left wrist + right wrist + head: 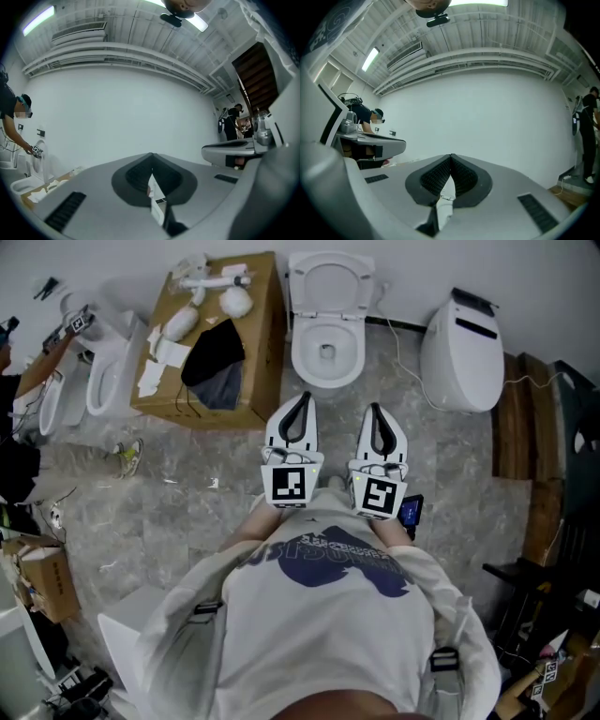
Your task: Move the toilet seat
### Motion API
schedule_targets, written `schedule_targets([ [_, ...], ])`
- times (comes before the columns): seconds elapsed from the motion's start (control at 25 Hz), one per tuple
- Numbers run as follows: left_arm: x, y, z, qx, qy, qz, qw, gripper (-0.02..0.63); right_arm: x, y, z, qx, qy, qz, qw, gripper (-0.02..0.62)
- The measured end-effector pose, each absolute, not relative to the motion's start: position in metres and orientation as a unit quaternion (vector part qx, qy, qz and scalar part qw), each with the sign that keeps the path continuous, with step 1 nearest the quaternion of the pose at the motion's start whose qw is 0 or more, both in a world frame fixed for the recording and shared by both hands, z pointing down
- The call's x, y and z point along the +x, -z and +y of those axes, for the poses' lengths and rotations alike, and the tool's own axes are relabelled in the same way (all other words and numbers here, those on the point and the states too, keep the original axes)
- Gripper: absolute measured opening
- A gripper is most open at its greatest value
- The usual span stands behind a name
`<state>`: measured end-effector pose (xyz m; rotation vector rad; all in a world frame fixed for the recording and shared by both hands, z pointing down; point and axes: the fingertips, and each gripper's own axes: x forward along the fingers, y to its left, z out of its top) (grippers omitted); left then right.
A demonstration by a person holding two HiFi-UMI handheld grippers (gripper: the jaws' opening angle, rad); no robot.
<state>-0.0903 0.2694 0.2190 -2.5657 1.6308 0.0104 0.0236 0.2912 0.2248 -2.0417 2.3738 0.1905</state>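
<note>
The white toilet [326, 351] stands against the far wall in the head view, its lid [330, 282] tipped back and the bowl open. From here I cannot tell the seat ring apart from the rim. My left gripper [304, 397] and right gripper [374, 409] are held side by side, level, a short way in front of the bowl and touching nothing. Both are shut with nothing between the pads. In the left gripper view the jaws [151, 158] meet against the bare white wall. The right gripper [451, 157] looks the same in its own view.
A cardboard box [262, 352] with white fittings and a black cloth [214, 351] stands left of the toilet. A second white toilet [459, 338] stands to the right, with wooden boards [525, 442] beyond. White ceramic fixtures [108, 371] are at far left, where a person [9, 117] bends over them.
</note>
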Motion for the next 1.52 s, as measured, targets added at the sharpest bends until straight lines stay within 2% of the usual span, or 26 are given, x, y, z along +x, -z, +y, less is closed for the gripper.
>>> schedule_targets([
  [0.68, -0.076, -0.213, 0.263, -0.854, -0.013, 0.517, 0.054, -0.002, 0.026, -0.21, 0.285, -0.651, -0.059, 0.756, 0.025, 0.009],
  [0.92, -0.073, -0.198, 0.262, -0.856, -0.005, 0.507, 0.1, -0.003, 0.014, -0.207, 0.28, -0.628, -0.081, 0.774, -0.015, 0.008],
  [1.52, -0.074, -0.197, 0.259, -0.859, -0.004, 0.505, 0.085, -0.003, 0.011, -0.199, 0.277, -0.631, -0.088, 0.771, -0.001, 0.006],
])
